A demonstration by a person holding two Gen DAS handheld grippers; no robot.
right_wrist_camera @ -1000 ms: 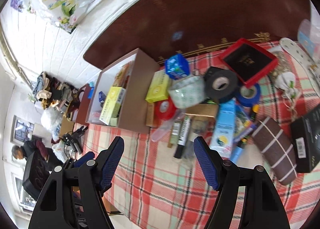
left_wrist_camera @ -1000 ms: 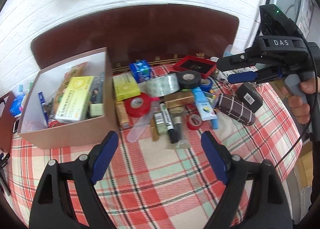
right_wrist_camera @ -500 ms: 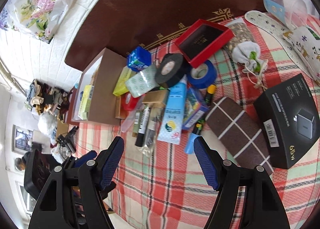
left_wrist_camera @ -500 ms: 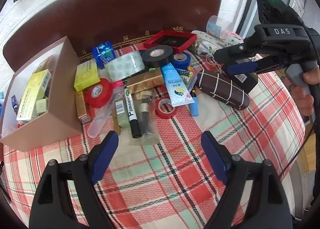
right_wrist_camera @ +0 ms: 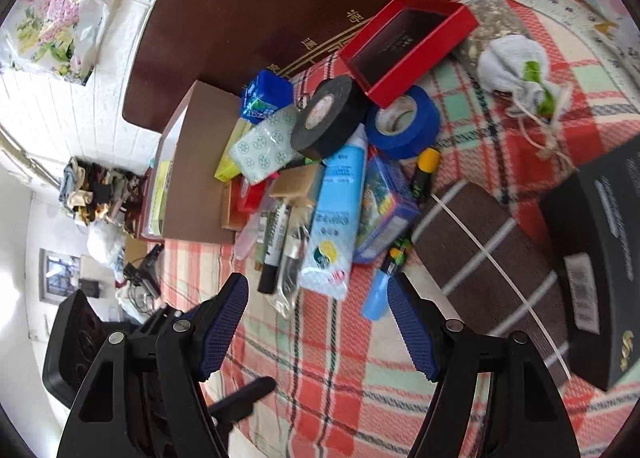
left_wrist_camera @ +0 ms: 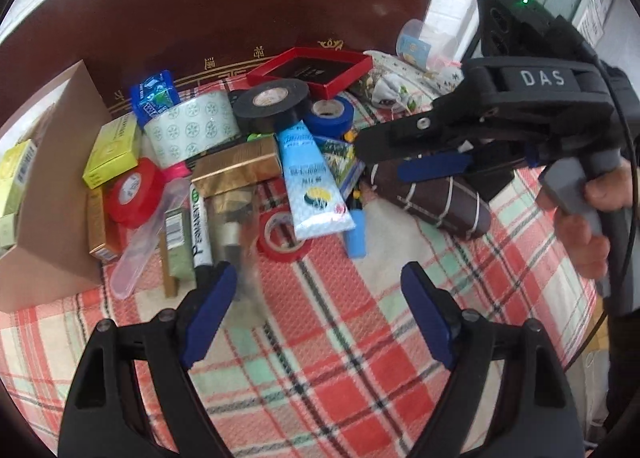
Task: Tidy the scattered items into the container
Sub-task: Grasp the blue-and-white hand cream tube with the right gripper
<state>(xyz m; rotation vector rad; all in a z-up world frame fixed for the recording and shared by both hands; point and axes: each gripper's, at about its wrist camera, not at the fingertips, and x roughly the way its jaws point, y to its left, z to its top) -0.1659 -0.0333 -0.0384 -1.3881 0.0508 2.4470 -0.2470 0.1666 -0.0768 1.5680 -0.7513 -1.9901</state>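
Note:
A pile of scattered items lies on the plaid cloth: a light blue tube, black tape roll, blue tape roll, red tape ring, black marker and a gold box. The cardboard box container stands at the left. My left gripper is open and empty, low over the cloth just before the pile. My right gripper is open and empty, its tips near the tube's end; it also shows in the left wrist view.
A brown striped pouch, a black carton, a red tray-box and a white drawstring bag lie to the right. A dark headboard backs the table.
Both grippers have moved forward and down toward the pile, which now looms larger. The box has slid to the left edge of the left wrist view. Both stay open.

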